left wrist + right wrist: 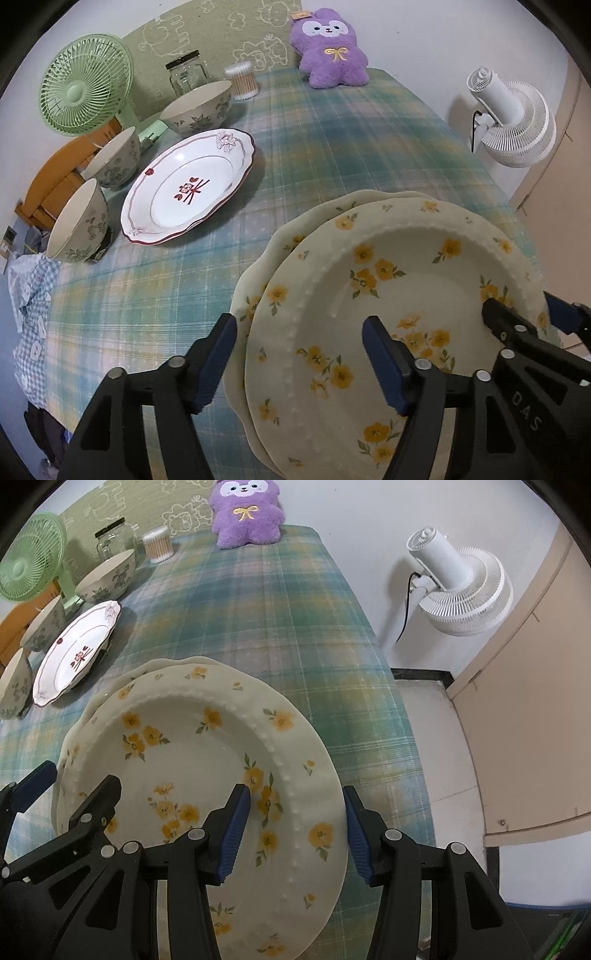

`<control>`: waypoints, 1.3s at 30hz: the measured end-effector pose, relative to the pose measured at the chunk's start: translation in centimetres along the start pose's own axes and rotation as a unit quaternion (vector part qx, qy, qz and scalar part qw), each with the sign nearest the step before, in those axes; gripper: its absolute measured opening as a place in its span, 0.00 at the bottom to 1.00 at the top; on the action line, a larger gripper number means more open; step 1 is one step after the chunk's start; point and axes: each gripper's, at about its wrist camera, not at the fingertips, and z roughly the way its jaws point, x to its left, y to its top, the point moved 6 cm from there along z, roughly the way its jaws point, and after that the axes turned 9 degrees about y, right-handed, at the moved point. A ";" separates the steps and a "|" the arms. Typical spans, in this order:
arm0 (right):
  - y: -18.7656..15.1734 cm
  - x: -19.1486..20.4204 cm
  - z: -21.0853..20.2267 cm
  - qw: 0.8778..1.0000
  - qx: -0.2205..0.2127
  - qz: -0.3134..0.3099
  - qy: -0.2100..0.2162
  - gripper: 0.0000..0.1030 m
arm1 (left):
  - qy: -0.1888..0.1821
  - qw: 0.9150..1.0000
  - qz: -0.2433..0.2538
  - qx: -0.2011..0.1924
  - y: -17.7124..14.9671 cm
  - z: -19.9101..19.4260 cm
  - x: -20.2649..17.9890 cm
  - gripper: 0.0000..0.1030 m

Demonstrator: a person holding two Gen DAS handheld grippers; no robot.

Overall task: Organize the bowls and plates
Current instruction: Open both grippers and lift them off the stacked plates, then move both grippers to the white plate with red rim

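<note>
- Where the yellow-flowered plate [388, 295] lies on a second cream plate [258, 273] at the near end of the plaid-covered desk [332, 147], we see both tools set over its rim from opposite sides.
- Our left gripper [300, 354] has its jaws released: one blue pad stands outside the rim over the cloth, the other over the plate's well, neither pressing.
- Our right gripper [295, 830] straddles the opposite rim, one pad inside the well and one just outside the edge; we cannot tell whether the pads actually press on it.
- The upper plate holds nothing, and sits slightly off-centre, so the lower one's scalloped edge shows at the far left side.
- Further along the desk's left side a white plate with red trim [188, 184] rests on another red-rimmed plate, also empty.
- Three floral bowls [110, 158] stand beside it, all tilted, their cream insides bare.
- Behind them we see a glass jar [186, 74] with a black lid, seemingly empty, and a clear tub of cotton swabs [242, 81], packed full.
- A purple plush toy [332, 51] sits at the desk's far end.
</note>
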 end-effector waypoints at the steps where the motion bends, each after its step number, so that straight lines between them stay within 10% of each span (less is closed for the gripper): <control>1: 0.1 0.0 0.1 1.000 0.001 0.001 0.002 0.54 | 0.000 1.000 -0.002 0.001 0.0 0.0 0.0 0.72; 16: 0.7 1.5 0.7 0.999 0.030 0.006 0.041 0.71 | -0.012 0.998 -0.054 0.001 0.2 -0.5 3.2 0.75; 39: 7.3 10.1 -11.4 0.993 -0.088 -0.044 0.066 0.73 | -0.032 0.988 -0.129 -0.078 4.1 -8.4 13.3 0.85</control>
